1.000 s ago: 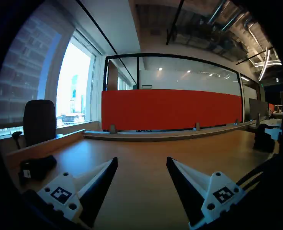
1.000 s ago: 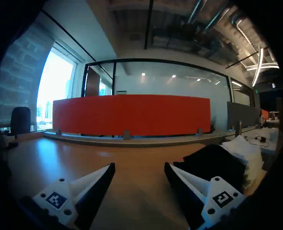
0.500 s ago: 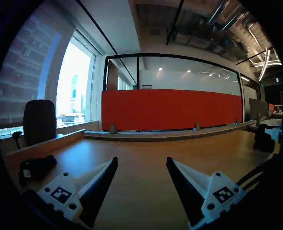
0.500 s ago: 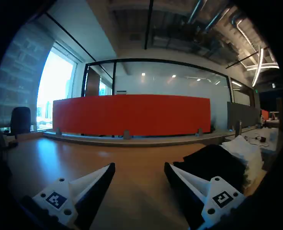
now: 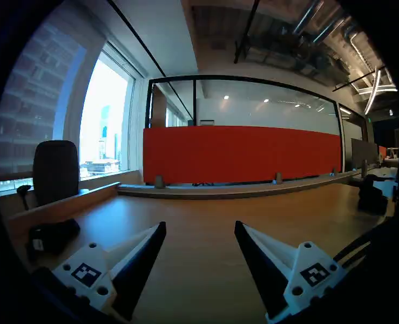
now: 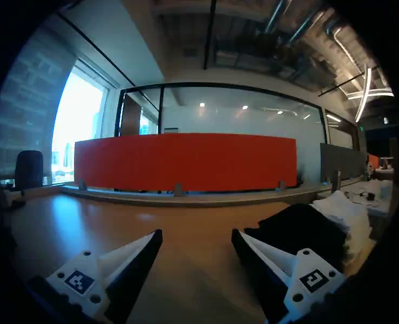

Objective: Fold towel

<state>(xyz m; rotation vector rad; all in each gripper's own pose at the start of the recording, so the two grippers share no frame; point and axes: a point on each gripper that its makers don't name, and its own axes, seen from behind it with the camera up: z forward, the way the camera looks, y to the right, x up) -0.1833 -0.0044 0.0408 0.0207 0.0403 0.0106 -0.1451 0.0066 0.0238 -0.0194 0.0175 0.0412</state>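
Note:
In the right gripper view a stack of folded towels lies on the wooden table at the right: a black towel point(image 6: 302, 229) on top of white towels point(image 6: 347, 213). My right gripper point(image 6: 196, 237) is open low over the table, its right finger just left of the black towel, not touching it. In the left gripper view my left gripper point(image 5: 199, 229) is open over bare table with nothing between its fingers. The towel stack point(image 5: 373, 195) appears small and dark at the far right of that view.
The wooden table point(image 5: 210, 216) runs back to a red divider panel point(image 5: 242, 154). A small black object point(image 5: 51, 236) lies at the table's left end, with a black office chair point(image 5: 55, 170) behind it by the window. Cables lie on a far desk point(image 6: 367, 195).

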